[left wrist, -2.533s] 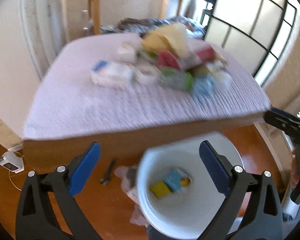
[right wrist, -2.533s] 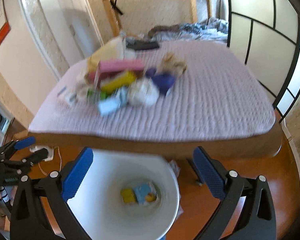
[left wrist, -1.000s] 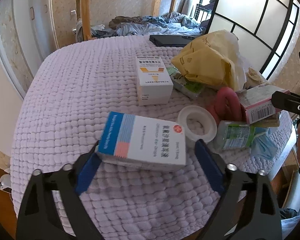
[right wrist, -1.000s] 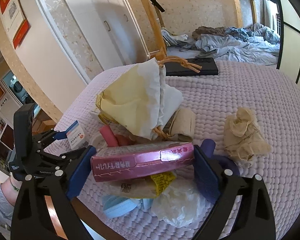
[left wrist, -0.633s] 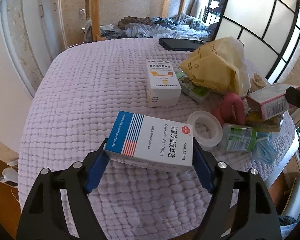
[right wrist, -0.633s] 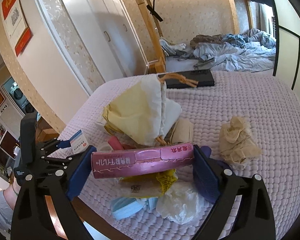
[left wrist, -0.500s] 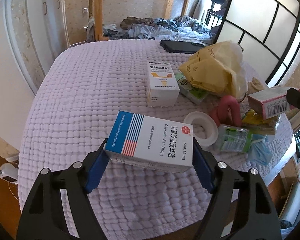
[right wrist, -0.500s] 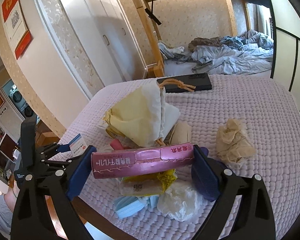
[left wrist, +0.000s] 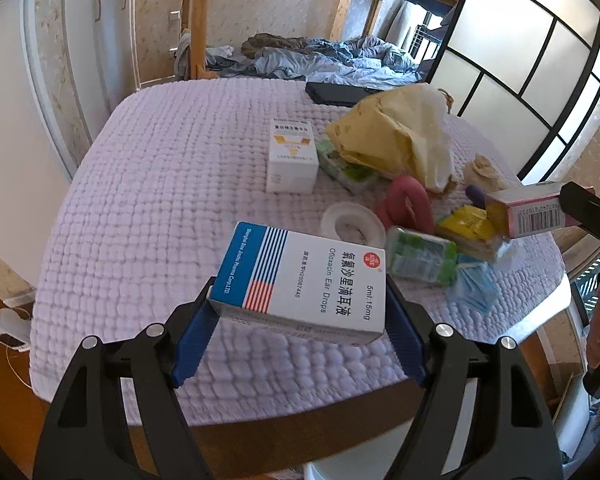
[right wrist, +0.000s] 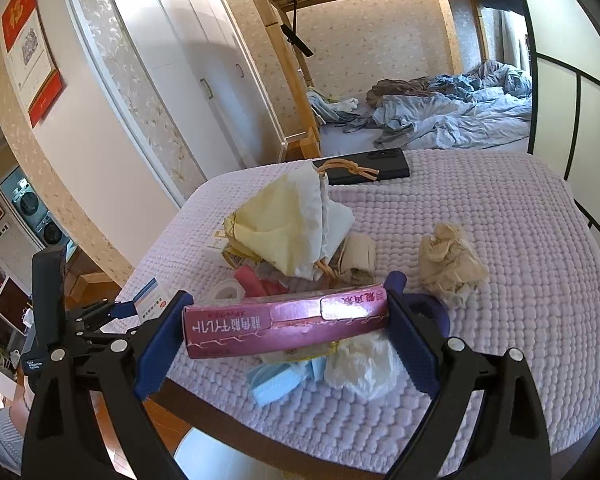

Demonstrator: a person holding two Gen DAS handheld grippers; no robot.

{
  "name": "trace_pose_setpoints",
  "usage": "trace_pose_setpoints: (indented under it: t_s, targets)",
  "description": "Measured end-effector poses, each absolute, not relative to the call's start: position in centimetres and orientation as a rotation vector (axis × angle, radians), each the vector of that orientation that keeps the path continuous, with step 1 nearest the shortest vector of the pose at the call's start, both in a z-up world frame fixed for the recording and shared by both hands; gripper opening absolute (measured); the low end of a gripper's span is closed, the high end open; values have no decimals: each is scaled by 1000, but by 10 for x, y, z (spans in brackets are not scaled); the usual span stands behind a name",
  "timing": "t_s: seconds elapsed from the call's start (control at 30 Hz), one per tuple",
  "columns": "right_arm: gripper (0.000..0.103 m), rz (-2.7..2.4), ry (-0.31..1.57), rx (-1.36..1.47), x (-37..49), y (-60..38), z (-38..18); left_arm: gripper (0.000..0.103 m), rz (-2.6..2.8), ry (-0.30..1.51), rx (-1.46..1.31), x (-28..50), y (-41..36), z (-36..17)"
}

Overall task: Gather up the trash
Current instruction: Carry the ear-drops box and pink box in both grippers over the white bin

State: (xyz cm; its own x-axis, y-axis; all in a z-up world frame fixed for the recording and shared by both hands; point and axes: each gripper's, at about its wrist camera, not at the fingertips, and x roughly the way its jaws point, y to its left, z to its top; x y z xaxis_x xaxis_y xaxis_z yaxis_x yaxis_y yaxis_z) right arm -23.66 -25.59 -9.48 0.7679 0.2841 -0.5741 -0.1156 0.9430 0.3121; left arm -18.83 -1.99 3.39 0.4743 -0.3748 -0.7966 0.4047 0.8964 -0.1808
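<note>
My left gripper (left wrist: 300, 320) is shut on a white and blue ear-drops box (left wrist: 304, 284), held by its two ends above the near edge of the lilac bed cover (left wrist: 160, 200). My right gripper (right wrist: 286, 320) is shut on a long pink box (right wrist: 284, 324), also held by its ends above the trash pile. In the right wrist view the left gripper (right wrist: 112, 312) shows at the left with its box (right wrist: 154, 298). At the right edge of the left wrist view the pink box (left wrist: 528, 212) shows again.
On the cover lie a white and orange box (left wrist: 292, 156), a yellow bag (left wrist: 392, 140), a tape roll (left wrist: 352, 222), a green pack (left wrist: 420, 256), a blue mask (left wrist: 472, 284), crumpled paper (right wrist: 452, 260) and a black phone (right wrist: 372, 170). A white bin rim (right wrist: 220, 460) shows below the bed edge.
Both grippers came from over the white bin to the bed and closed on their boxes. Over the last second each has lifted its box off the cover and drawn back a little.
</note>
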Motion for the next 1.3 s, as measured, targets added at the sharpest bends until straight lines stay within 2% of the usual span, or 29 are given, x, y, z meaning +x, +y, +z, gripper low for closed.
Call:
trace_pose_setpoints:
  t_s: [0.63, 0.87, 1.3]
  targets:
    - [91, 182, 686, 261, -284, -247, -103, 78, -493, 961, 101, -245, -47, 38]
    - [91, 152, 736, 223, -275, -238, -129, 78, -490, 979, 87, -251, -48, 34]
    - [91, 165, 720, 211, -303, -238, -116, 78, -499, 984, 79, -267, -48, 37]
